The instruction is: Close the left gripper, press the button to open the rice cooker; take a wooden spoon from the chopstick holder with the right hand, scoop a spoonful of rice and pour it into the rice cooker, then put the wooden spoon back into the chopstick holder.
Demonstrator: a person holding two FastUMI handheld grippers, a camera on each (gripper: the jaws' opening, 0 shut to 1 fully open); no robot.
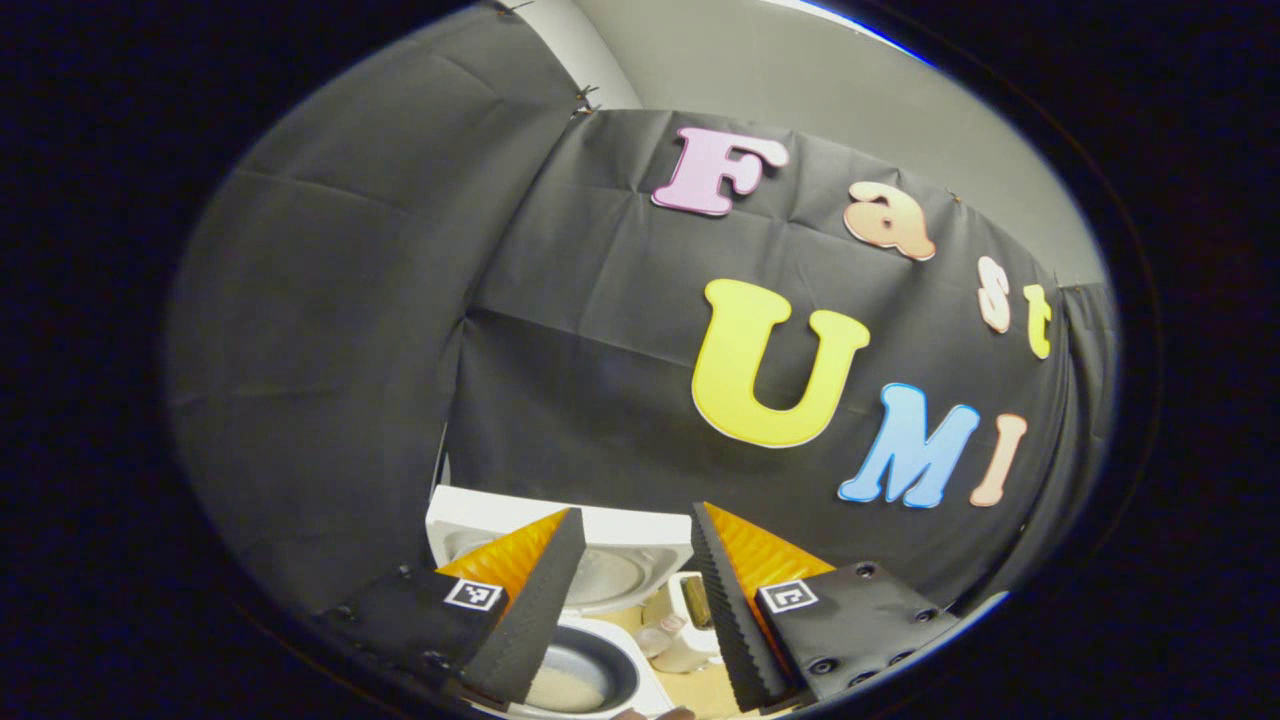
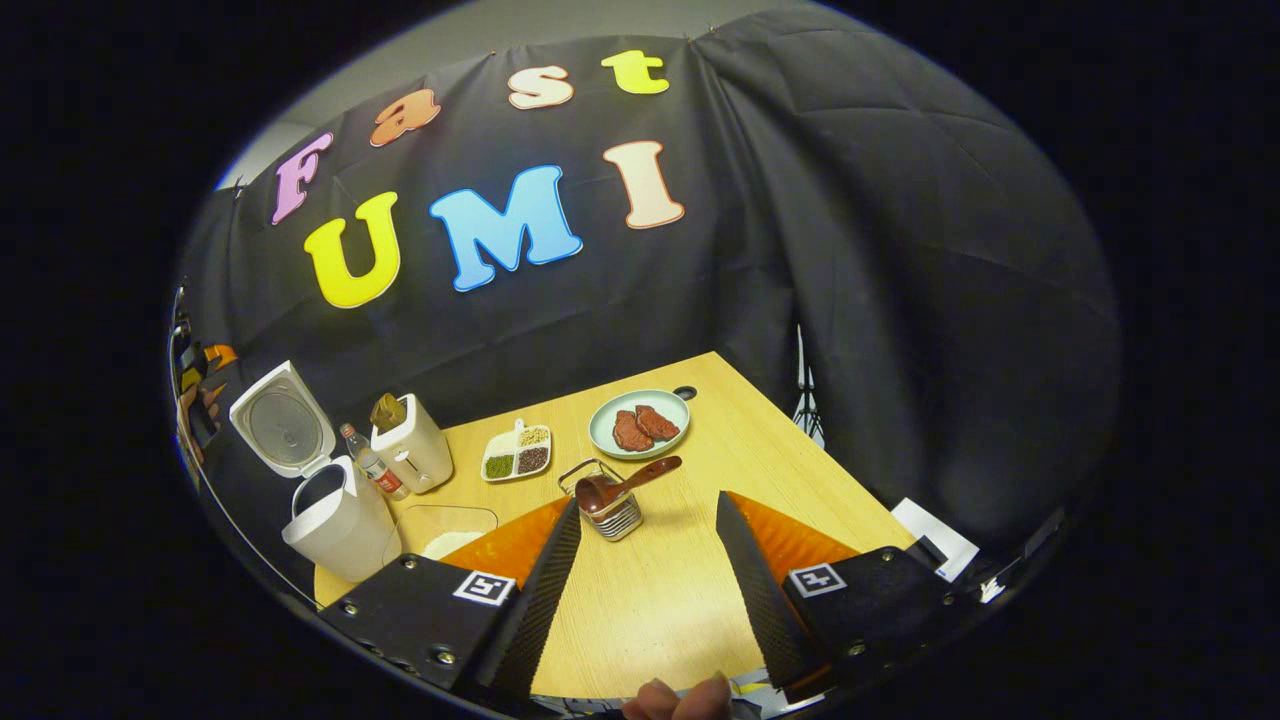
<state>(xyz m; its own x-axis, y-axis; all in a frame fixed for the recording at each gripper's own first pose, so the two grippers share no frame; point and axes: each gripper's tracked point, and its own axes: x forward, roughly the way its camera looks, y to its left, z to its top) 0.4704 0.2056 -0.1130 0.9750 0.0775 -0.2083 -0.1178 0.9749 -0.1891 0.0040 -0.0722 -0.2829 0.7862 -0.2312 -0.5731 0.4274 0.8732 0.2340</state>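
Rice cooker stands at the far left corner of the wooden surface in the right gripper view, white, with its lid raised and leaning back. In the left gripper view the same cooker is seen from close above: the lid stands open behind, and the dark inner pot holds a pale layer of rice at the bottom.

Just beside the cooker stand a small bottle and a white toaster-like box. In front of the cooker lies a clear container with white rice in it, partly hidden by a finger of the claw. Farther right are a divided dish with green, dark and pale grains, and a round plate with two brown pieces on it.

The chopstick holder, a metal rack, stands near the middle of the surface. The wooden spoon rests in it, with the bowl of the spoon down and the handle leaning toward the right, up and out of the holder.

The right claw is spread wide and holds nothing; it hangs above the surface, apart from the holder. The left claw is also spread, empty, over the open cooker. At the bottom edge of the right gripper view some fingertips of a hand show.
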